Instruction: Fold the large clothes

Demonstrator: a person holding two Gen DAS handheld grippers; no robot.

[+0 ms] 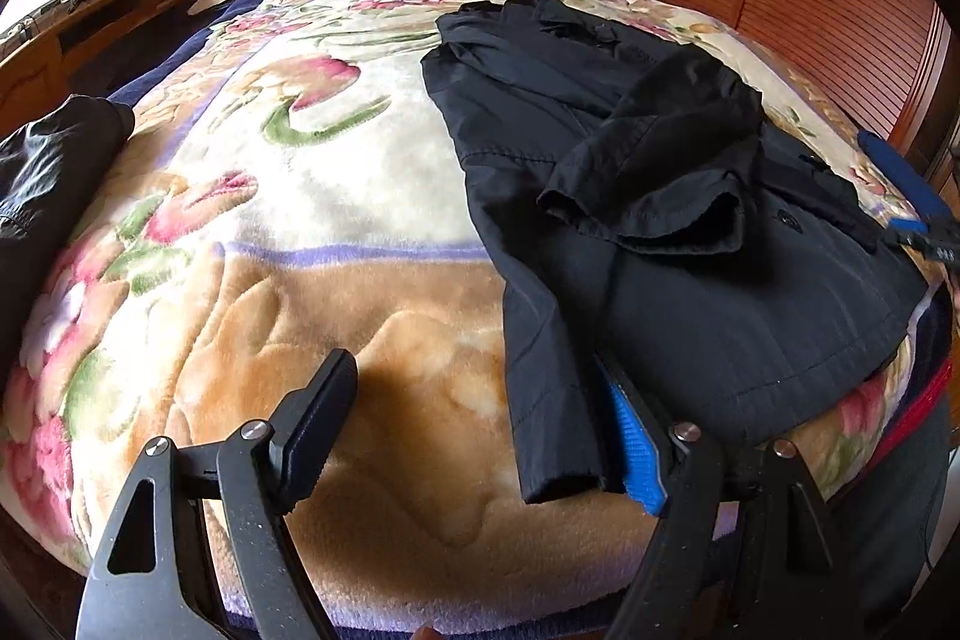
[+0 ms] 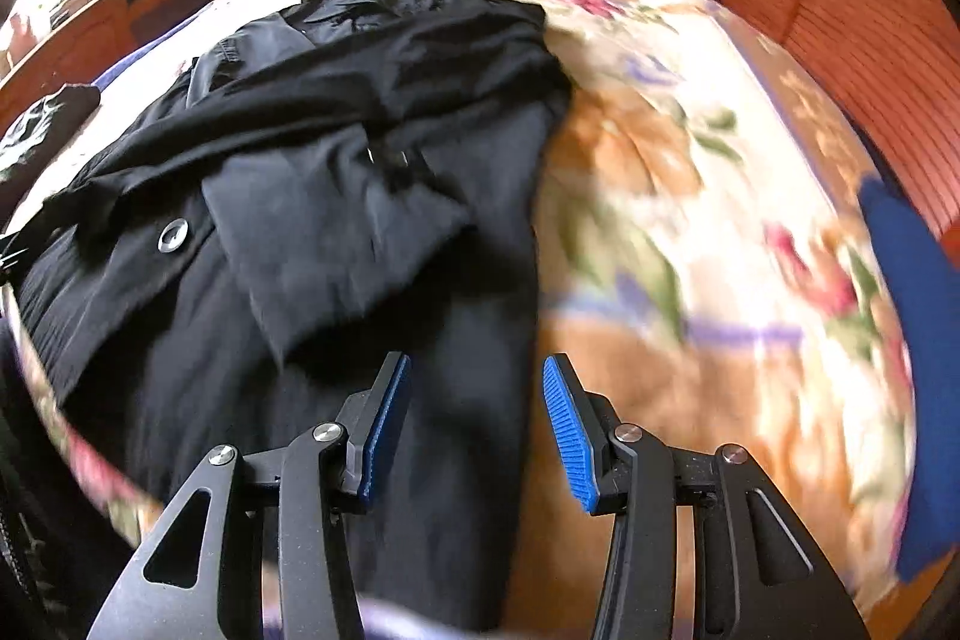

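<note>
Coat [image 1: 690, 196] of black cloth is spread lengthwise on the bed [image 1: 288, 232], hem at the foot edge, collar toward the headboard, one sleeve [image 1: 654, 172] folded across the chest. The left tongs [image 1: 480, 436] are held open at the hem corner, one pad [image 1: 639, 451] tucked against the cloth, nothing gripped. The right tongs [image 2: 477, 430] are open over the coat's right hem edge. A pinch taken too shallow may be lost as the hem is lifted; the plush blanket [image 2: 690, 196] may be caught with it. The folded sleeve may slide off if the lift is uneven. A second dark garment [image 1: 42, 172] lies left of the coat.
</note>
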